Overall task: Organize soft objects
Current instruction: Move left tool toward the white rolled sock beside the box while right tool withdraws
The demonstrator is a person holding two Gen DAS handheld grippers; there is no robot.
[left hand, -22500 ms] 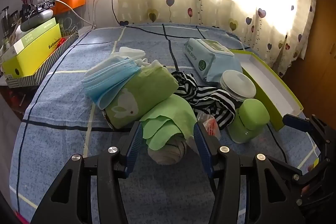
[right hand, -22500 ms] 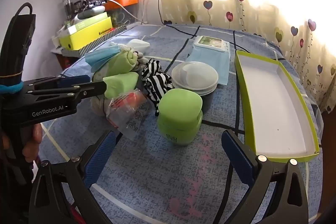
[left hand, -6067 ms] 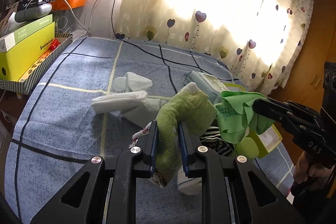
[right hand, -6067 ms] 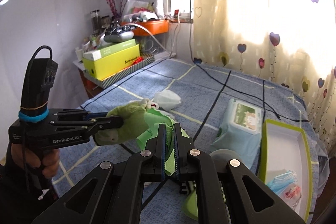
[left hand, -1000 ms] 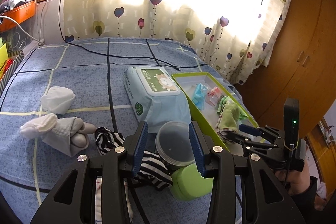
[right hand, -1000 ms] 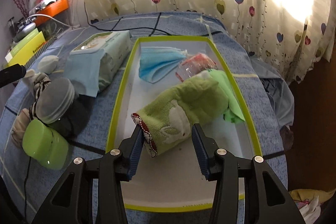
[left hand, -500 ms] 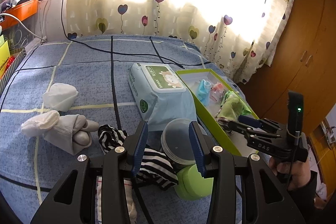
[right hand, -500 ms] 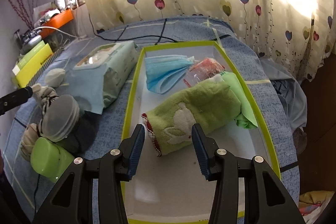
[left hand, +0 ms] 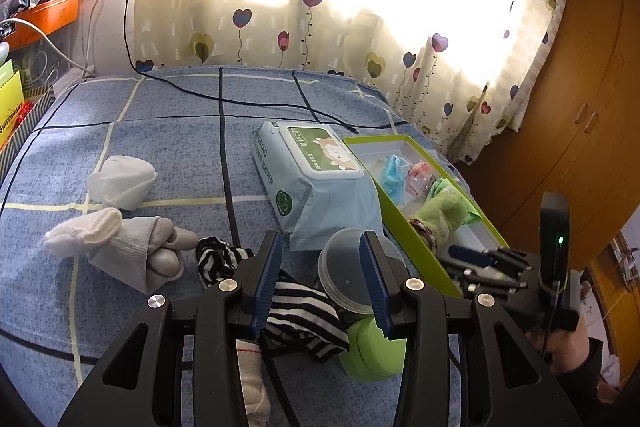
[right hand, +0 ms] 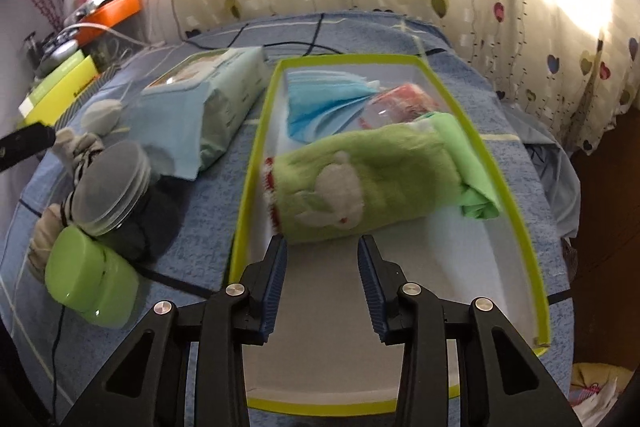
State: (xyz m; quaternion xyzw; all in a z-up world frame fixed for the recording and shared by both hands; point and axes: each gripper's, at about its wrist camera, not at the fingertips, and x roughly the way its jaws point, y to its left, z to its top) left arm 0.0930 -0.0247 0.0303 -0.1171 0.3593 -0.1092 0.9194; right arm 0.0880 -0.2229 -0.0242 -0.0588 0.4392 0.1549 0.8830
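On the blue checked bedspread [left hand: 168, 131], a shallow white tray with a lime-green rim [right hand: 256, 163] holds a rolled green terry towel with a white rabbit patch [right hand: 360, 191], a folded bright green cloth [right hand: 472, 163] pressed against its far end, a stack of pale blue face masks [right hand: 324, 103] and a small clear packet with red contents [right hand: 400, 99]. The right tongs [right hand: 322, 263] hang over the tray's bare white floor just in front of the towel; their jaws have just been narrowing, yet they stand apart with nothing between them. The left tongs [left hand: 320, 267] are likewise parted and empty above a black-and-white striped cloth [left hand: 296, 311], a clear round lidded jar [left hand: 344, 275] and a lime-green plastic container [left hand: 372, 351]. White and grey socks [left hand: 120, 247] lie to their left, beside a pale blue pack of wet wipes [left hand: 312, 179].
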